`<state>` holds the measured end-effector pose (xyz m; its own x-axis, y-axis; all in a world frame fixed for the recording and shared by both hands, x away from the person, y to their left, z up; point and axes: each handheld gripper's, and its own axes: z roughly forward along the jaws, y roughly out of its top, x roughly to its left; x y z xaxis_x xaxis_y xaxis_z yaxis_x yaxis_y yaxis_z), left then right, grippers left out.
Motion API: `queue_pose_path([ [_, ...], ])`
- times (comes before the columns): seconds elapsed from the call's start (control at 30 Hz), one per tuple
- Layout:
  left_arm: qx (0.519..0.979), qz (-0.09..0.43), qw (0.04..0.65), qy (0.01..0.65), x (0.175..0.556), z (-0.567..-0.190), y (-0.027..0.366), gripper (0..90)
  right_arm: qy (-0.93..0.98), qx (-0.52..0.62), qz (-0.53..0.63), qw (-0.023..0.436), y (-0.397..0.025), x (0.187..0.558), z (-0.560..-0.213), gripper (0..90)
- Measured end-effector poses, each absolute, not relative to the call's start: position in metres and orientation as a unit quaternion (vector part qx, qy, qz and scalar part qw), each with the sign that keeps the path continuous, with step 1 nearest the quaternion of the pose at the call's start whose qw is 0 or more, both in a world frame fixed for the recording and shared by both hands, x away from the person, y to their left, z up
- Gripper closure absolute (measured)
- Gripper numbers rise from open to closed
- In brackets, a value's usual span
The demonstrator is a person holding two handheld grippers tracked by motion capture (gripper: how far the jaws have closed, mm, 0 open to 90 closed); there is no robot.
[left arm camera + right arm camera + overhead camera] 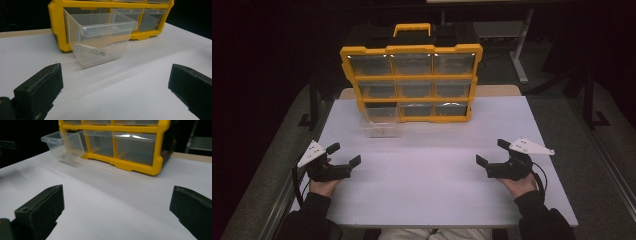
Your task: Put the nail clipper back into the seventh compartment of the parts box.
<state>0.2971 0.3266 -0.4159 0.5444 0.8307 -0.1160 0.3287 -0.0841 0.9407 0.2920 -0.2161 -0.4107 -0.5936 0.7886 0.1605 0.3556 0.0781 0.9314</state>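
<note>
From the high view, a yellow drawer cabinet (412,82) stands at the far side of the white surface (427,175), nine clear drawers in three rows. The bottom-left drawer (379,122) is pulled out onto the surface in front of its slot. Its contents are too faint to read from here. The left hand-held gripper (344,154) sits near the left edge, jaws apart and empty; the right hand-held gripper (492,152) mirrors it at the right, jaws apart, holding nothing.

Left gripper view: the pulled-out drawer (100,40) stands straight ahead, tilted, with a small pale flat piece (93,50) lying inside. The cabinet (56,27) is cut off at the top.

Right gripper view: the drawer (65,145) juts out at upper left, well apart from the jaws. The cabinet's (136,166) other drawers look hazy, their contents hard to make out.
</note>
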Motion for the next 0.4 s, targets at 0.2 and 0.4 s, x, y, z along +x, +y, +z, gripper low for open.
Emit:
queue_pose_path([
  [0.2, 0.699, 0.235, 0.535, 0.412, 0.297, -0.415, 0.327, 0.0, 0.692, 0.425, 0.544, 0.210, -0.230, 0.282, -0.417, 0.0],
  [0.4, 0.697, 0.234, 0.538, 0.412, 0.297, -0.415, 0.326, 0.0, 0.682, 0.438, 0.542, 0.220, -0.239, 0.275, -0.420, 0.0],
])
